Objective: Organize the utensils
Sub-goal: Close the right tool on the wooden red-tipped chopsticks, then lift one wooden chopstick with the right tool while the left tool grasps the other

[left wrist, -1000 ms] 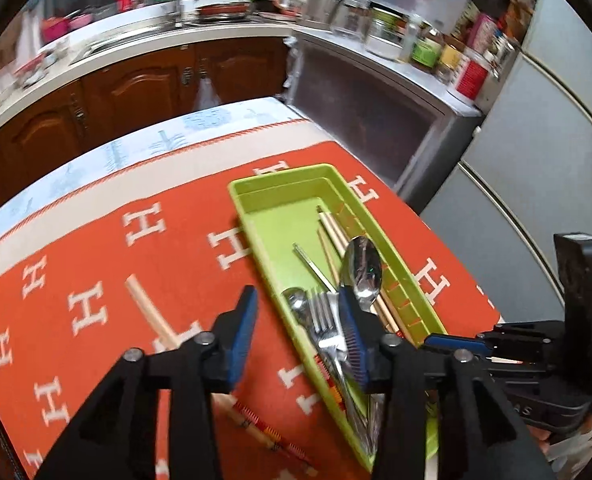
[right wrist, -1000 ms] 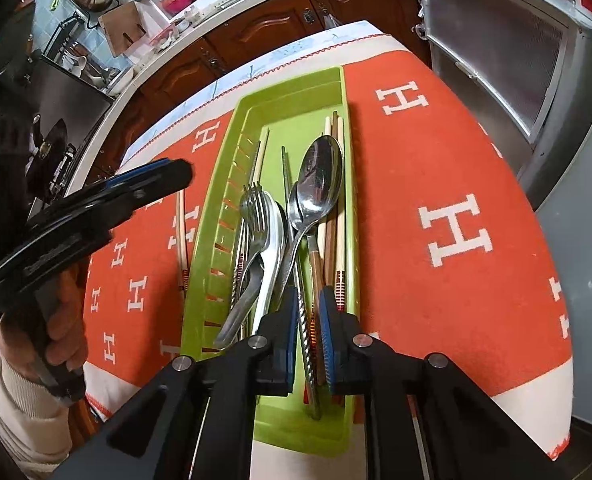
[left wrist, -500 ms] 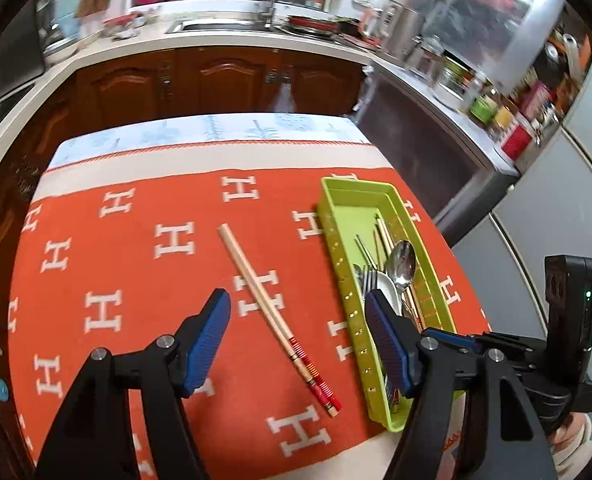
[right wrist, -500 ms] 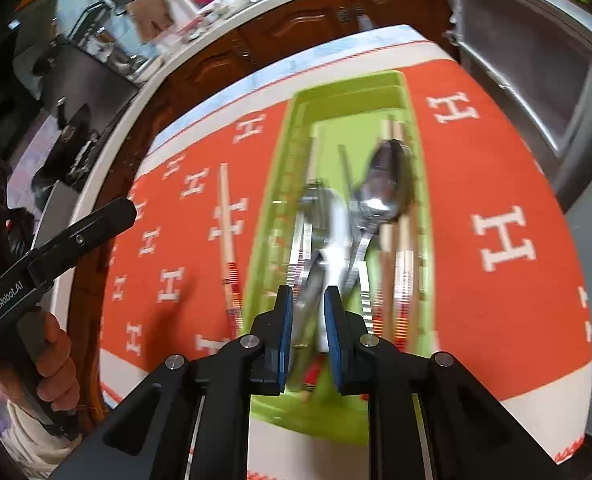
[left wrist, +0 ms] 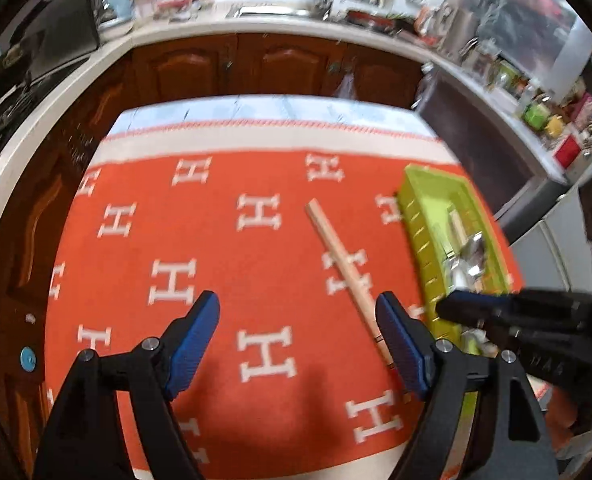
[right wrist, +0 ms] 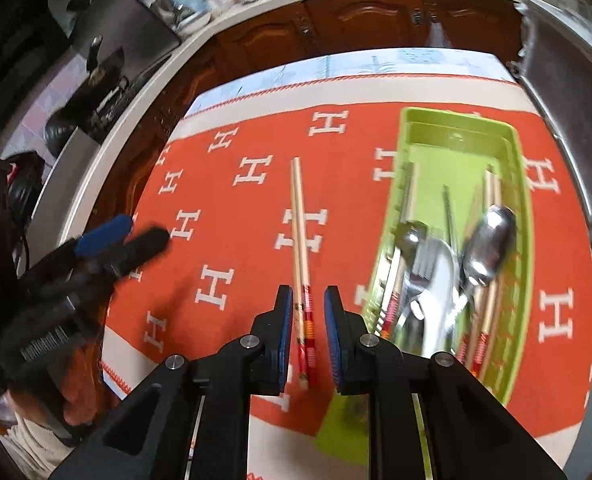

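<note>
A pair of wooden chopsticks (right wrist: 298, 232) with red patterned ends lies on the orange cloth left of the green tray (right wrist: 524, 216); it also shows in the left wrist view (left wrist: 342, 266). The tray (left wrist: 416, 220) holds spoons, a fork (right wrist: 428, 264) and more chopsticks. My right gripper (right wrist: 308, 300) is narrowly open, its pads either side of the chopsticks' red ends, above them. My left gripper (left wrist: 298, 318) is wide open and empty over the cloth, left of the chopsticks.
The orange cloth with white H marks (left wrist: 215, 248) covers the table. Brown kitchen cabinets (left wrist: 255, 64) and a white counter lie beyond. A grey appliance (left wrist: 480, 148) stands at the right. The right gripper's body shows in the left wrist view (left wrist: 536, 332).
My right gripper has moved left from over the tray to over the loose chopsticks and opened slightly. My left gripper has swung left and back, opening wider.
</note>
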`<state>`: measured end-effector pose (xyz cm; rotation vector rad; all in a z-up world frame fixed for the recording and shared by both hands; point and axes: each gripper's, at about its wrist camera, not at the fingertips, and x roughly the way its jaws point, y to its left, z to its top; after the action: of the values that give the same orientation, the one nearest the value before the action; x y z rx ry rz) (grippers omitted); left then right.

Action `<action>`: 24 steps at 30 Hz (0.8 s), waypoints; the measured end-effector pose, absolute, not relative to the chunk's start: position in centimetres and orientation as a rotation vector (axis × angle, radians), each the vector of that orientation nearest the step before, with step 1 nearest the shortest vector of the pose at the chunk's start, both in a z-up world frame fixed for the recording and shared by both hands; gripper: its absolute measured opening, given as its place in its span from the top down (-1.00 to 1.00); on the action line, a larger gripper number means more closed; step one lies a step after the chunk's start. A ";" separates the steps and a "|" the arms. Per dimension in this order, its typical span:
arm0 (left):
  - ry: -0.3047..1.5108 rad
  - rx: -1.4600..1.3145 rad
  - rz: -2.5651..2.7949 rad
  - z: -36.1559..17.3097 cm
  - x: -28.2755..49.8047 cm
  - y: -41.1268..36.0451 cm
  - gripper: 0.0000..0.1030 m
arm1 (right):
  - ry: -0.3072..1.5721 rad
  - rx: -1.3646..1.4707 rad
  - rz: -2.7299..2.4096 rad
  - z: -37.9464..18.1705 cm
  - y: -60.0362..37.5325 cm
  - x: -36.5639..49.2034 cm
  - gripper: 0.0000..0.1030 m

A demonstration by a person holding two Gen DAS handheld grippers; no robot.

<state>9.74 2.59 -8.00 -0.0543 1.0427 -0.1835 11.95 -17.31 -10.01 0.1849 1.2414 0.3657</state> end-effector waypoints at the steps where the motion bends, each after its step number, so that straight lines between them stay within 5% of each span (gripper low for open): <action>1: 1.056 -0.046 -0.166 -8.6 9.8 2.7 -0.53 | 1.261 0.177 0.365 -10.4 -16.8 12.6 0.69; 24: 1.181 -0.134 -0.116 -14.4 11.6 6.1 -0.53 | 1.506 0.029 0.358 -18.9 -12.3 19.2 0.80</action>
<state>11.57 6.08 -14.35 -0.1339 1.1811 -0.1159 19.17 -12.28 -18.87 0.0286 1.5056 0.3584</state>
